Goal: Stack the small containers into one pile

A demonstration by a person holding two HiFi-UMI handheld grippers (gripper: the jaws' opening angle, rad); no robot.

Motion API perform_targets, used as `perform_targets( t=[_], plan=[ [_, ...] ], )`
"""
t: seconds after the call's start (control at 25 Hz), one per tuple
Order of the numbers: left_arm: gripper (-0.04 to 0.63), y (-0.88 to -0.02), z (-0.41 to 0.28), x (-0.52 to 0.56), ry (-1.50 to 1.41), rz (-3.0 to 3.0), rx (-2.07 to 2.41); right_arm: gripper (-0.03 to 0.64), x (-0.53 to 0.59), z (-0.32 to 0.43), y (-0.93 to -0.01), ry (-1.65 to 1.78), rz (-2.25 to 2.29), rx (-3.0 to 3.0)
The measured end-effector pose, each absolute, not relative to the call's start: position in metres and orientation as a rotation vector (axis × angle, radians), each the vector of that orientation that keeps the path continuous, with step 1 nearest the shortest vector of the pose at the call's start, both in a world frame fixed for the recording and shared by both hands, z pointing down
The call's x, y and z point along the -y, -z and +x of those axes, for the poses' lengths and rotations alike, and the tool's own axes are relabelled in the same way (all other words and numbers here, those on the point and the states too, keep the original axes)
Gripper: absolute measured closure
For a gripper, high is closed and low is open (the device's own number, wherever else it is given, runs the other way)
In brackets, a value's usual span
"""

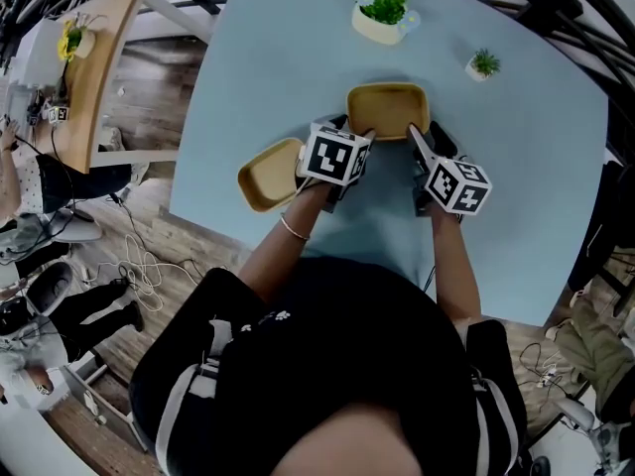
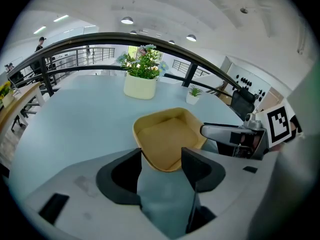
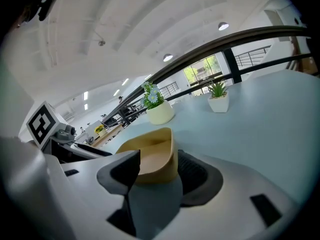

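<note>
The left gripper [image 2: 161,156] is held open. Its two jaws are set wide apart, and the near corner of a yellow container [image 2: 167,136] is seen between their tips. The right gripper [image 3: 157,166] is held open too. One side wall of the same container is seen between its jaws. The ribbed jaw looks to be touching the outside of the wall, and the other jaw is held over the inside, with a gap left. The container is seen in the middle of the light blue counter [image 1: 248,58]. A second yellow container [image 1: 268,175] is seen just beside the left gripper. A flower pot [image 1: 377,23] and a small plant pot [image 1: 482,67] are set farther back.
</note>
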State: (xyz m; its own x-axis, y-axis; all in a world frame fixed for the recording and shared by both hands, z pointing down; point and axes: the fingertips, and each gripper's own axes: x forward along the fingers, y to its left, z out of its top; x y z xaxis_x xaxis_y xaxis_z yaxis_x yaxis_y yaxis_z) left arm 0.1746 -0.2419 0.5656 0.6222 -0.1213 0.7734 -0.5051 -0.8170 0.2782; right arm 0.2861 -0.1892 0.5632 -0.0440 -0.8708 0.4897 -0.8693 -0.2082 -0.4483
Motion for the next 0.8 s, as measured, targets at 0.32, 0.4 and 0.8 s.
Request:
perform_targets(
  t=[0.32, 0.4, 0.8],
  plan=[
    [0.367, -0.565, 0.176, 0.245, -1.049, 2.373, 0.507, 0.400, 0.190, 0.282, -0.559, 1.105, -2.157, -2.006],
    [0.367, -0.563, 0.176, 0.244, -1.034, 2.374, 0.515, 0.403, 0.188, 0.282, -0.557, 1.100, -2.158, -2.010],
    [0.367, -0.538, 0.177, 0.242, -0.905, 2.420, 0.519, 0.416, 0.180, 0.281, -0.538, 1.038, -2.175, -1.986]
  ],
)
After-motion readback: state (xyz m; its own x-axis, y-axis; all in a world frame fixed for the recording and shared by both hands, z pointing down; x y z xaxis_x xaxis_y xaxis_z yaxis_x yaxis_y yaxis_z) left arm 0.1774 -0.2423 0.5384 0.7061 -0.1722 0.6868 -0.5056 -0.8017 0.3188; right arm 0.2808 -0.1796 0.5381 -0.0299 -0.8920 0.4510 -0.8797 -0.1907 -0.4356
